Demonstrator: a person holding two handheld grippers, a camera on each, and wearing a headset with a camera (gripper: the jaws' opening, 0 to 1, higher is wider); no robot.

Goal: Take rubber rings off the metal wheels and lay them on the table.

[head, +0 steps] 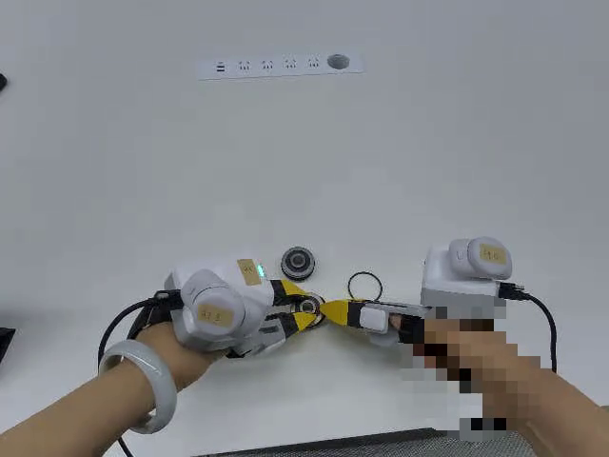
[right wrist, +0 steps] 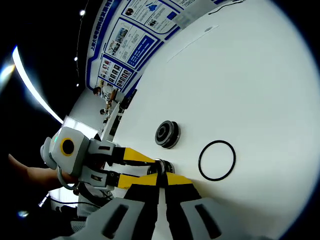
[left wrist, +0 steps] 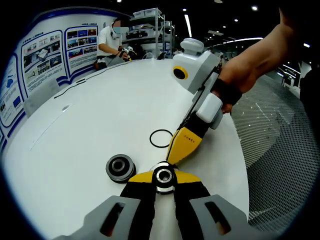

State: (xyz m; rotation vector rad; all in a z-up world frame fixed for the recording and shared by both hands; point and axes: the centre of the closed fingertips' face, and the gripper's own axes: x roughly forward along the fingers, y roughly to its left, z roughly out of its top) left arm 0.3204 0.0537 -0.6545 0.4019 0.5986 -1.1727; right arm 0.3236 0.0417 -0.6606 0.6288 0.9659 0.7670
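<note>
Left claw [left wrist: 164, 179] clamped 1 wheel [head: 307, 305]. Right claw [right wrist: 160, 176] was pinched shut at its rim, coming from 3 o'clock. 2nd wheel [head: 298, 261] sat at 12 o'clock, loose ring [head: 364, 286] at 2 o'clock, both on the surface [head: 285, 171].

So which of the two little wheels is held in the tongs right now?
The nearer wheel, clamped in the left tongs; the other wheel lies free on the table.
</note>
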